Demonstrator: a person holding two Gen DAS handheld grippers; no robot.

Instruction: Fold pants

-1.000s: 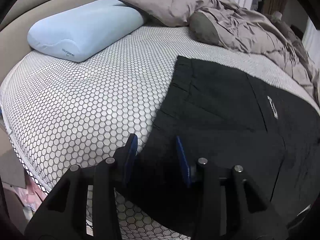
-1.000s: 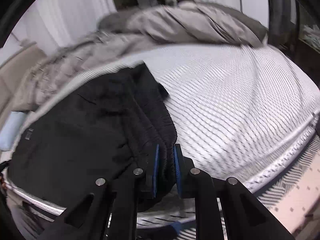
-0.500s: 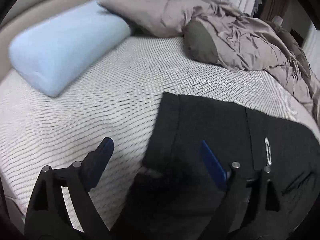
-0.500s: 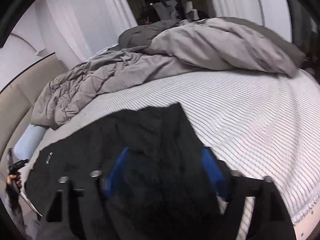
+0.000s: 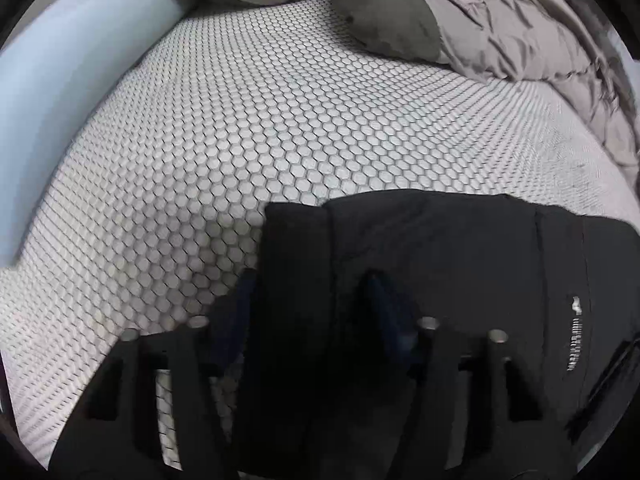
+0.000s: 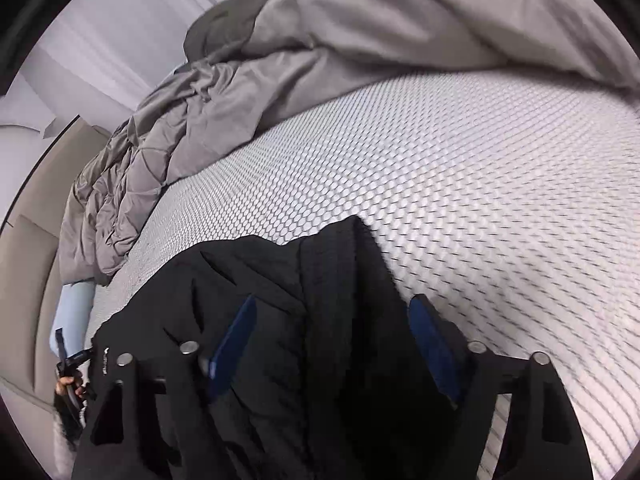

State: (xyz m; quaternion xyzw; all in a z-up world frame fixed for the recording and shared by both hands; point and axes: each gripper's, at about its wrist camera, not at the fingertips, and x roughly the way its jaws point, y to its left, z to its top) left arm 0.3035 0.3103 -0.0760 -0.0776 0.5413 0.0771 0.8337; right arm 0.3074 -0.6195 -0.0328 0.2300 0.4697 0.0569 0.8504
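Black pants lie on the bed, with a white printed label near the right. My left gripper points steeply down over their near left corner. Its jaws are closing with the banded edge between them, and I see no firm pinch. In the right wrist view the pants spread to the left, their ribbed band running up the middle. My right gripper straddles that band, jaws wide and closing, blue pads clear of the cloth.
The mattress has a white honeycomb cover. A pale blue pillow lies at the left, a dark grey cushion and a rumpled grey duvet at the back. A hand with the left gripper shows beside the beige headboard.
Both grippers let go of the pants, opened wide and moved forward across the bed. They now stand over the far part of the pants with narrower jaws.
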